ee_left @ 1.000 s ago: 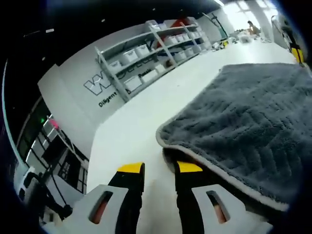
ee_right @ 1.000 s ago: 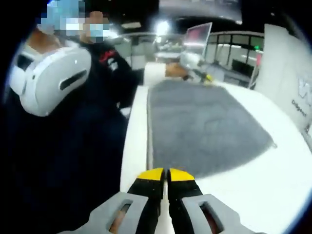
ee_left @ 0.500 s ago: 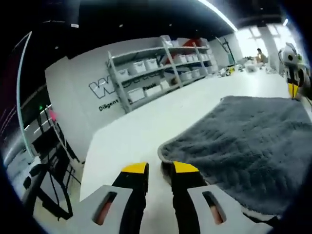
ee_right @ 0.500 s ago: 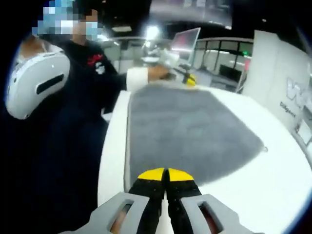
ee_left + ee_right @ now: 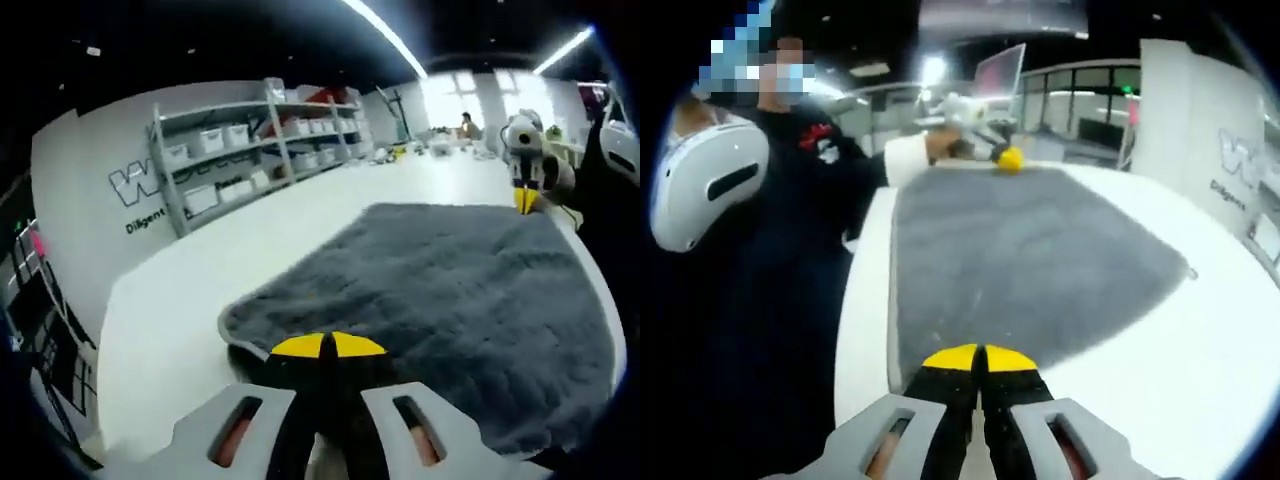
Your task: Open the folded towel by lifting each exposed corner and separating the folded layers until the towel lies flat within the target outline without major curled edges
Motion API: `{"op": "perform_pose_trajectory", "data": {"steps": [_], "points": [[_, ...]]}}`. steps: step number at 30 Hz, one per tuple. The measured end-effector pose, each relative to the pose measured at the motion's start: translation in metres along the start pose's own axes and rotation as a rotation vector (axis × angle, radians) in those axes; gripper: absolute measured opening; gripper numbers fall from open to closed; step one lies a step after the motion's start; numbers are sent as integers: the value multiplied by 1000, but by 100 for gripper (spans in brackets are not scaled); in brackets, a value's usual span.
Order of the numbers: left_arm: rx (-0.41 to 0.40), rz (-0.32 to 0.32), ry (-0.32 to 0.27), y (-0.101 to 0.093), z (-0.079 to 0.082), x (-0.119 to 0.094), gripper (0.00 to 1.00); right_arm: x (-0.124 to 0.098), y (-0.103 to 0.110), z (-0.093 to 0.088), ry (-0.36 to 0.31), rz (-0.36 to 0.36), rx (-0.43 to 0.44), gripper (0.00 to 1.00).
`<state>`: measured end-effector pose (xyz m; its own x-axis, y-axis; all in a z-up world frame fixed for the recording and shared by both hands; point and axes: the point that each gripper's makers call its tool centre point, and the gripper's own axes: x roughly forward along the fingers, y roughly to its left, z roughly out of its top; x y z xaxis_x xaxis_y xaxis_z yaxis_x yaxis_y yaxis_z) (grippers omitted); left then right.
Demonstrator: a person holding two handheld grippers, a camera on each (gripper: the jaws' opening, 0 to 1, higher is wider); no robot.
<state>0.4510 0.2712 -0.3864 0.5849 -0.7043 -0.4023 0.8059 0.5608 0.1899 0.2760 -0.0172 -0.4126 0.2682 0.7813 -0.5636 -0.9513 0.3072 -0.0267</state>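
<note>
Grey plush towel (image 5: pixel 450 300) lies spread on the white tabletop (image 5: pixel 180 300), nap up, most of it flat. Each of the person's hands works one end, which suits a cloth this long: opposite edges can be tensioned and laid out together.

Left tongs (image 5: pixel 328 346): yellow tips pressed together, no gap. In the left gripper view the near towel corner sits right at the tips, its pale hem slightly rolled. Judged clamped on that corner, though the pinch itself is hidden under the tips.

Right tongs (image 5: pixel 979 357): tips likewise together, sitting at the near edge of the towel (image 5: pixel 1030 270) close to the tabletop's (image 5: pixel 1170 340) rim. Whether cloth is between them I cannot tell; the edge passes under the tips.

In the right gripper view the left tongs (image 5: pixel 1008 158) show at the towel's far end, held from a sleeved arm. In the left gripper view the right tongs (image 5: pixel 524 198) show at the far corner.

No target outline is discernible.
</note>
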Motion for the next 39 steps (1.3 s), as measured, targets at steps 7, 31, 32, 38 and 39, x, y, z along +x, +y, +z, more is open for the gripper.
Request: {"op": "perform_pose_trajectory", "data": {"steps": [7,31,32,38,39], "points": [[10,-35,90,-8,-18,2,1,-6,0,-4,2,5,-1,0],[-63,-59,135,-16,-24,-16,1,6,30,5,63,72,-30,0],[-56,-61,134,-17,-23,-17,1,6,30,5,68,71,-36,0],[-27,-31,-77,-12,20,-15,6,10,25,23,-17,45,-81,0],[-59,-84,-107,-22,26,-16,6,9,24,23,-17,45,-77,0]]}}
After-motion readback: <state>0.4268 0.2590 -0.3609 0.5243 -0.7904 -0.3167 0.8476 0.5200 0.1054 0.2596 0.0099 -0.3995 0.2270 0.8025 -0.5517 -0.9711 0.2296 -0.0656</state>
